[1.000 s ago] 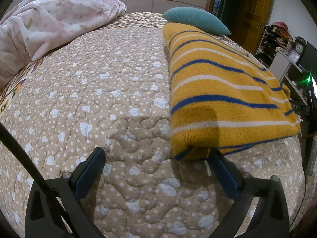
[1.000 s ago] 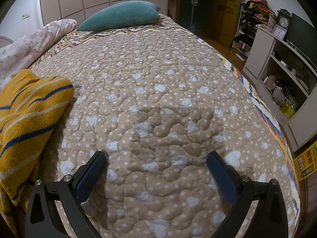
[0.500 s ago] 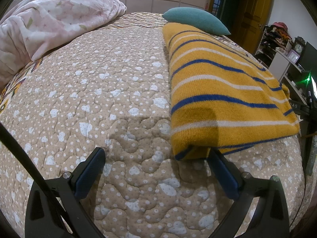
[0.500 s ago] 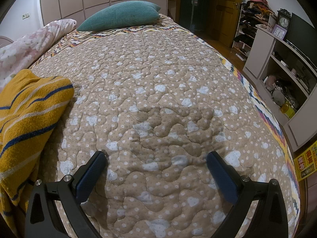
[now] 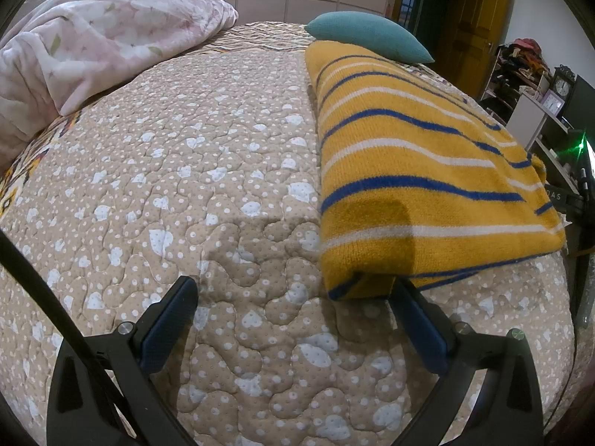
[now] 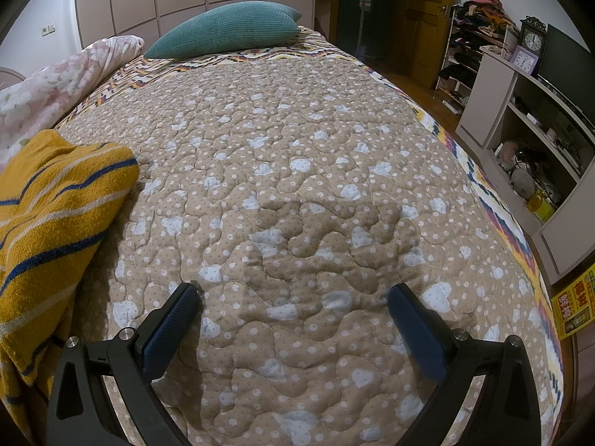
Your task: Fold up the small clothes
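Left wrist cam: your left gripper [image 5: 290,293] is spread wide w/ nothing in it, low over the bed [image 5: 208,171]. The yellow striped sweater [image 5: 416,171] lies folded just ahead and to the right, near edge touching or right beside the right finger [image 5: 420,323], can't tell which. Its long axis runs away from you toward the teal pillow [image 5: 368,37]. Pink blanket [image 5: 93,48] is off far left, well apart.

Right wrist cam: right gripper [image 6: 293,297] also wide, empty, only quilt between the fingers. Sweater [image 6: 55,204] sits well off to its left. So imo the left gripper is way closer; next grab is prob that near corner, shifting right a bit first.
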Demonstrator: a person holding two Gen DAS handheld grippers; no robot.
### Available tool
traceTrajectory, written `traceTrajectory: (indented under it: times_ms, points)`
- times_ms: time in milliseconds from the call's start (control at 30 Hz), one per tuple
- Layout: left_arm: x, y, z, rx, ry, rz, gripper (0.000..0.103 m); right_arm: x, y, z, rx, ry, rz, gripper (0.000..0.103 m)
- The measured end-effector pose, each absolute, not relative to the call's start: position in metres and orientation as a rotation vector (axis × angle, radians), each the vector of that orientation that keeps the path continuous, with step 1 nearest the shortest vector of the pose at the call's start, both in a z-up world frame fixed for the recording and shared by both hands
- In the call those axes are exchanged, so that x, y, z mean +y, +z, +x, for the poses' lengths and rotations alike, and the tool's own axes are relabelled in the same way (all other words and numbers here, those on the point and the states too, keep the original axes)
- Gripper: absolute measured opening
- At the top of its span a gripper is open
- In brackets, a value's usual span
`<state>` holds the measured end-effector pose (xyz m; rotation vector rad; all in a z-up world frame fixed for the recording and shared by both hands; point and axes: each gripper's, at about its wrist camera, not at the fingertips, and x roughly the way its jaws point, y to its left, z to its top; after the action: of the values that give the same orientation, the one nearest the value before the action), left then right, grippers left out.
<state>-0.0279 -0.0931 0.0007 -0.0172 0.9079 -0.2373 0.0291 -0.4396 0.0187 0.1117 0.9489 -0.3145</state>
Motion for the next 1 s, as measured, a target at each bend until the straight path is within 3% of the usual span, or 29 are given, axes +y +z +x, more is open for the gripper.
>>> traceTrajectory:
  times_ms: [1000]
  points:
    - [-0.0904,-0.0011,-0.0271,0.926,-0.249,-0.004,0.103,-0.4413,0.0199,0.0284,1.001,-0.286,0.138,0.103]
